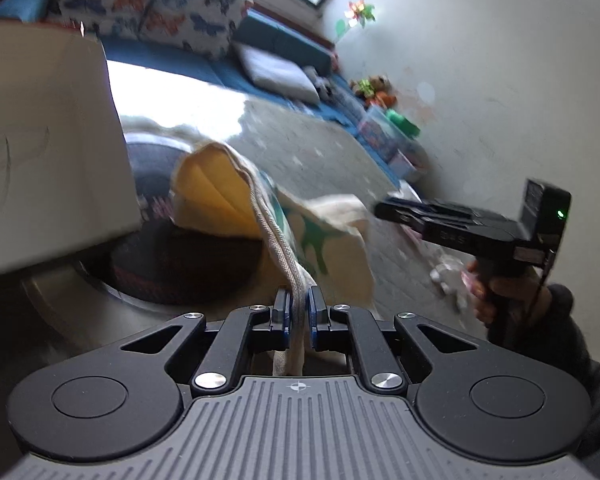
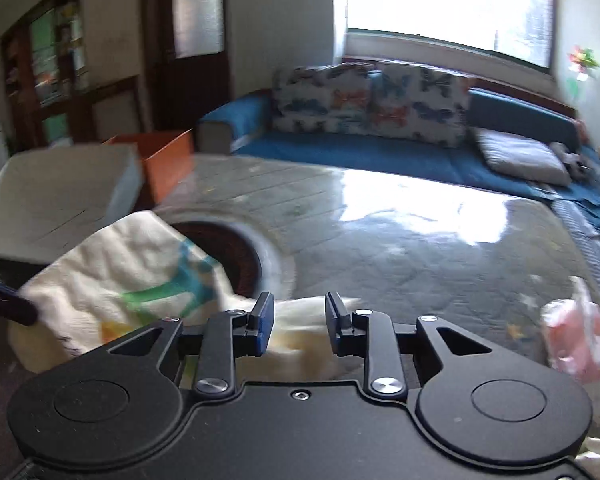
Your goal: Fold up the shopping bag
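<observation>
My left hand-held gripper (image 1: 299, 304) pinched the bag (image 1: 316, 236) by its bunched edge above the floor; my right hand-held gripper (image 2: 300, 312) stood part open, gripping nothing. Best practice, I judged: pinch the opposite edge squarely.

Black left gripper (image 1: 299, 304), blue-padded jaws (silver screws), dark sleeve (image 1: 580, 344)

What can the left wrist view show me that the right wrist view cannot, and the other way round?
Only the left wrist view: the left gripper shut on the bag's handle, the bag's yellow lining, and the hand holding the right gripper.
Only the right wrist view: the right gripper with jaws apart over cloth, an orange box, a dark door.
Both: the bag, the sofa, the butterfly cushions.
</observation>
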A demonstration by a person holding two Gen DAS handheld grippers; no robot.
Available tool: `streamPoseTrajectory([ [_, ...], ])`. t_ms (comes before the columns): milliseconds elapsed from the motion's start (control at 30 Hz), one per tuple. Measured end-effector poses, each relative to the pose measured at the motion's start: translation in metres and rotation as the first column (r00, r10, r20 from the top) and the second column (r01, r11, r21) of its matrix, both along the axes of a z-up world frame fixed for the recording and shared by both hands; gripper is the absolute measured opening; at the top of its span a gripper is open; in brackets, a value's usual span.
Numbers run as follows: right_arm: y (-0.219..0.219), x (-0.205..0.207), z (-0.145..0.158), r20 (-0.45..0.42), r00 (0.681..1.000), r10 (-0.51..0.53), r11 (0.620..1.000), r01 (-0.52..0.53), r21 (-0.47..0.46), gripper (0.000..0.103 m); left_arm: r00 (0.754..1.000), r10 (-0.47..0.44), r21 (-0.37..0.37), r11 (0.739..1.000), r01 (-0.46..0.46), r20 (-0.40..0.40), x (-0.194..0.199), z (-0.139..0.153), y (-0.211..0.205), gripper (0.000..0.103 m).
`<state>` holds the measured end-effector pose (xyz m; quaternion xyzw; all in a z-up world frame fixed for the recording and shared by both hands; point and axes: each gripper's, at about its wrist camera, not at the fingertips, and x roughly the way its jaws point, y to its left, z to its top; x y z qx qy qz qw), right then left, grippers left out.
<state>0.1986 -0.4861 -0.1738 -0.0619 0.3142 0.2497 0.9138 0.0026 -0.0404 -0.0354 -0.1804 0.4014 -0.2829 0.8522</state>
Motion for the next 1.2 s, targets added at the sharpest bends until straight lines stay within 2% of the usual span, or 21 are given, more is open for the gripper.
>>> streamPoseTrajectory([
  [167,0.021,-0.003,-0.013,-0.053,0.996,0.066,0.997,-0.068,-0.038,0.033,0.995,-0.064,0.011,0.998,0.065,-0.070,-0.017,-0.014,0.001,0.009],
  [300,0.028,-0.010,-0.019,-0.084,0.991,0.102,0.992,-0.108,-0.064,0.037,0.995,-0.055,0.009,0.998,0.056,-0.088,-0.025,-0.021,0.013,0.010],
  [400,0.033,-0.018,-0.024,-0.106,0.986,0.131,0.986,-0.140,-0.092,0.040,0.999,-0.037,0.130,0.991,0.041,-0.039,-0.027,-0.017,0.017,0.014],
  [533,0.038,-0.027,-0.035,-0.139,0.977,0.161,0.975,-0.180,-0.132,0.042,0.999,-0.027,0.180,0.983,0.030,-0.020,-0.024,-0.016,0.019,0.015],
  [633,0.039,-0.032,-0.041,-0.157,0.973,0.168,0.972,-0.190,-0.140,0.044,0.998,-0.052,0.096,0.994,0.056,-0.038,-0.022,-0.021,0.020,0.023],
  [667,0.040,-0.034,-0.043,-0.159,0.973,0.169,0.971,-0.192,-0.140,0.044,0.997,-0.057,0.068,0.996,0.060,-0.046,-0.021,-0.024,0.020,0.030],
  [867,0.029,-0.047,-0.029,-0.155,0.970,0.188,0.971,-0.207,-0.117,0.047,0.995,-0.084,0.096,0.991,0.089,-0.058,-0.020,-0.036,0.003,0.033],
  [933,0.027,-0.052,-0.025,-0.152,0.968,0.198,0.970,-0.216,-0.111,0.048,0.994,-0.101,0.112,0.988,0.106,-0.048,-0.021,-0.039,-0.003,0.032],
  [967,0.026,-0.055,-0.023,-0.151,0.968,0.202,0.969,-0.220,-0.109,0.048,0.993,-0.110,0.119,0.986,0.114,-0.044,-0.021,-0.040,-0.005,0.026],
  [1000,0.026,-0.057,-0.022,-0.148,0.968,0.205,0.969,-0.221,-0.107,0.048,0.991,-0.123,0.119,0.985,0.128,-0.044,-0.022,-0.041,-0.008,0.014],
  [1167,0.030,-0.058,-0.019,-0.138,0.966,0.220,0.966,-0.235,-0.105,0.048,0.963,-0.266,0.041,0.963,0.268,-0.048,-0.028,-0.033,-0.022,0.011],
  [1200,0.031,-0.059,-0.019,-0.137,0.966,0.221,0.966,-0.237,-0.106,0.048,0.958,-0.282,0.001,0.959,0.283,-0.055,-0.029,-0.032,-0.022,0.011],
])
